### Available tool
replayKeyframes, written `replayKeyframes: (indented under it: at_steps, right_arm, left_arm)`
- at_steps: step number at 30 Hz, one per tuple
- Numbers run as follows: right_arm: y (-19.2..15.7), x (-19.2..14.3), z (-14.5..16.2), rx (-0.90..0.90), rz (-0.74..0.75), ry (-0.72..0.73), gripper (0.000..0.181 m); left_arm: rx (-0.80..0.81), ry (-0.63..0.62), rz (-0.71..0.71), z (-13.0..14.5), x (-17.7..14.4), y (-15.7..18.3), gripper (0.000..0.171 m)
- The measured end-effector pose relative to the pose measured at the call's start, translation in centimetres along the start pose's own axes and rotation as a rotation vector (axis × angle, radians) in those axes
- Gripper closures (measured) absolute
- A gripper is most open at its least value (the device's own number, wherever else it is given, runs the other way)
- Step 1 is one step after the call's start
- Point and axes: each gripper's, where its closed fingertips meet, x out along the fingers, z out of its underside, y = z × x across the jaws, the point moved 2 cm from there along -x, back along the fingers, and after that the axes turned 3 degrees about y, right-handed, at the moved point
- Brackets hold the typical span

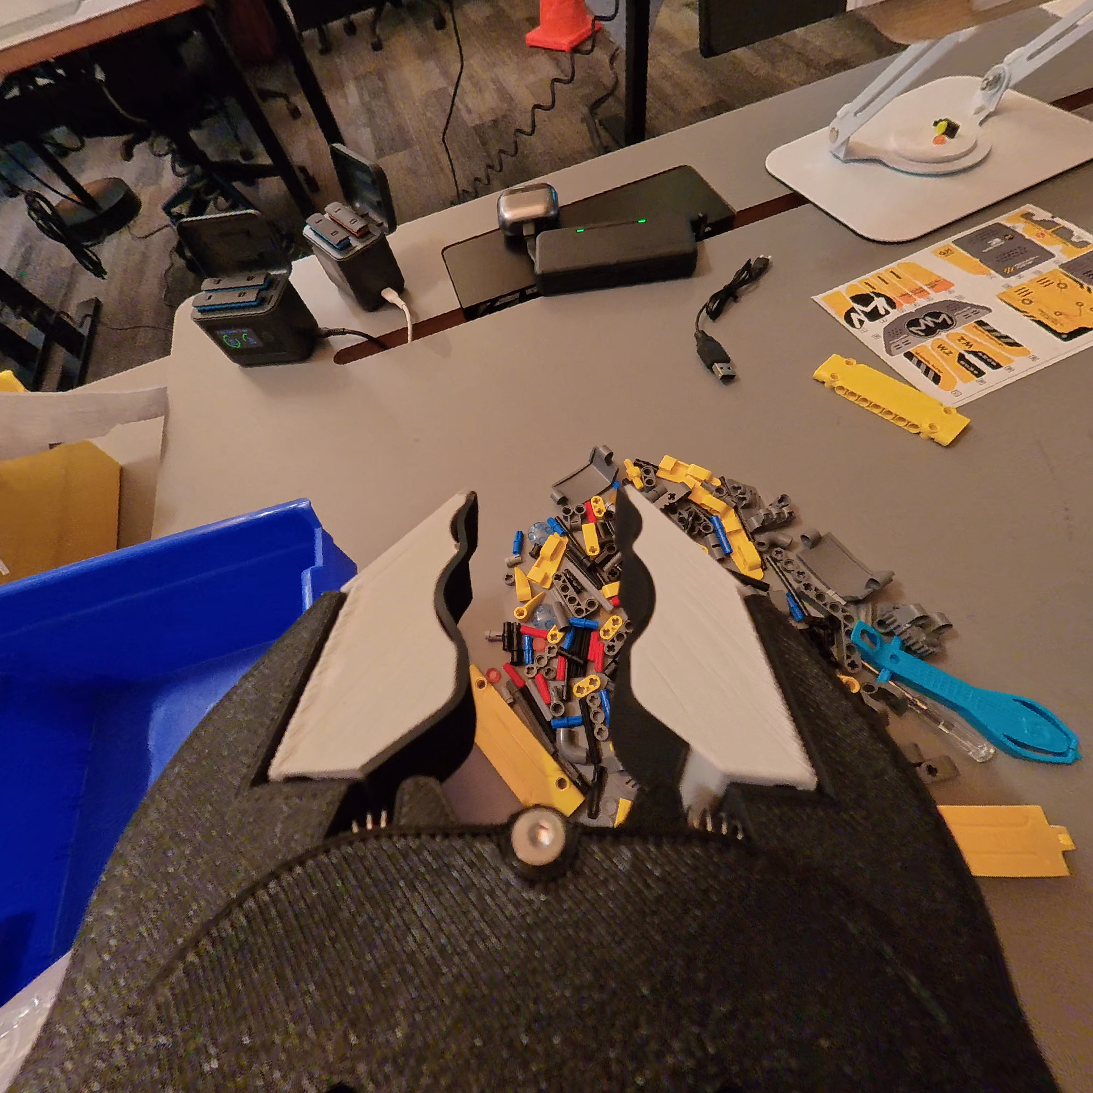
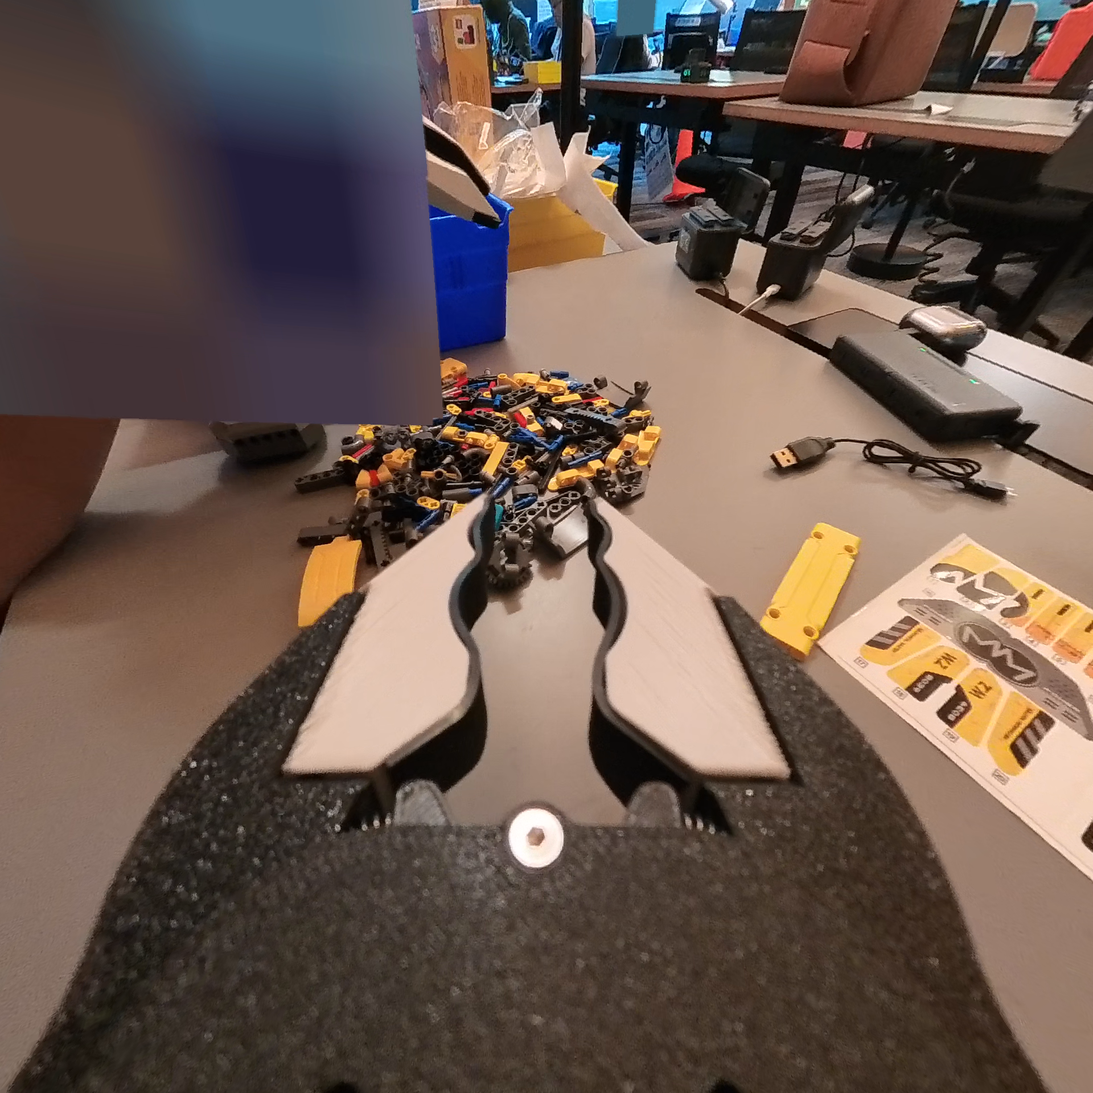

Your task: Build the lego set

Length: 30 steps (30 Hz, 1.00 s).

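Grey fingers of the left gripper (image 1: pixel 547 503) stand apart with nothing between them, hanging above the near part of a pile of small plastic building pieces (image 1: pixel 644 597) on the grey table (image 1: pixel 414 426). Just left of the pile sits a blue bin (image 1: pixel 148 621). At the pile's right edge lies a blue plastic tool (image 1: pixel 970 698), and nearer than that a flat yellow panel (image 1: pixel 1005 840). Beyond the pile to the right a long yellow piece (image 1: pixel 890 399) lies at the edge of a sticker sheet (image 1: pixel 970 296). Farther past the pile are a loose black cable (image 1: pixel 718 331), a black box with green lights (image 1: pixel 615 257) and two dark chargers (image 1: pixel 254 322) at the table's far edge.

In the right wrist view the right gripper (image 2: pixel 535 508) is also spread wide and empty, its tips at the near edge of the same pile (image 2: pixel 503 437), with a dark gear (image 2: pixel 508 571) and grey pieces on the table between the fingers. Right of the pile lie the long yellow piece (image 2: pixel 810 585) and the sticker sheet (image 2: pixel 976 656); beyond the pile stands the blue bin (image 2: pixel 470 278), with the left gripper's fingertips (image 2: pixel 467 189) above it.
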Motion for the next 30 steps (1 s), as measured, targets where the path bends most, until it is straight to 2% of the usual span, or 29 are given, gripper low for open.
replayKeyframes:
  at_steps: [23, 30]
  right_arm:
    - [0.1, 0.1, 0.2, 0.008, -0.001, -0.002, 0.151]
    - [0.0, -0.3, -0.8, -0.008, 0.007, 0.053, 0.151]
  left_arm:
    - [-0.005, 0.014, -0.014, -0.2, -0.1, -0.2, 0.126]
    - [-0.017, 0.028, -0.012, -0.3, -0.1, -0.2, 0.123]
